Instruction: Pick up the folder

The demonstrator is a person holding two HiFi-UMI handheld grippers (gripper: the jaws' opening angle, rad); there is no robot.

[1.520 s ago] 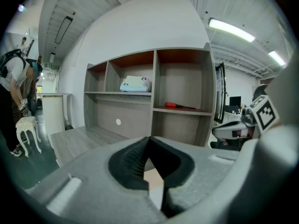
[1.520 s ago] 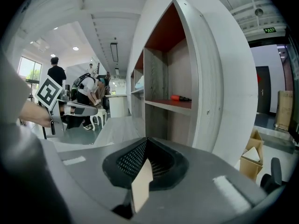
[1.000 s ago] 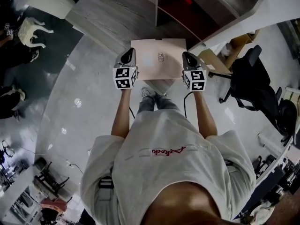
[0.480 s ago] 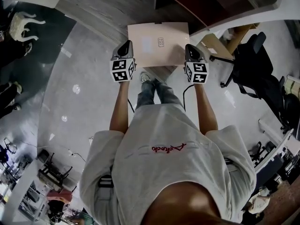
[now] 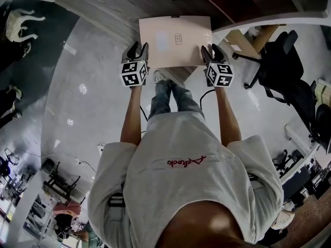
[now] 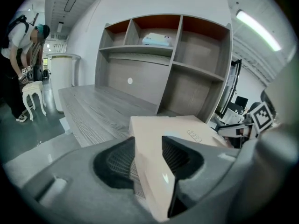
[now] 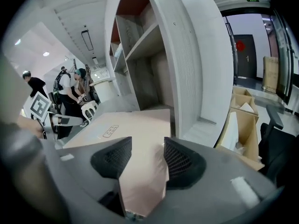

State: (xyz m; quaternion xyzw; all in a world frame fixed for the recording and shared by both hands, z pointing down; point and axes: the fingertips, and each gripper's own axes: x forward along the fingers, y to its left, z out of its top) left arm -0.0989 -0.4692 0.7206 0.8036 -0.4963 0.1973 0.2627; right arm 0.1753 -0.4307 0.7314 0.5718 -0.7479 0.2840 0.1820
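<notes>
The left gripper (image 5: 138, 49) and right gripper (image 5: 211, 50) have just opened their jaws. The folder (image 5: 176, 40) lies loose between them on the desk (image 5: 114, 4) edge, seemingly released, not picked up.

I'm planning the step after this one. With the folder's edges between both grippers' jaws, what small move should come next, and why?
Probably draw both grippers straight back off the folder. The jaws of the left gripper and right gripper have just been opening and stand apart around its side edges. The folder appears to rest on the wooden desk, so it looks released.
</notes>
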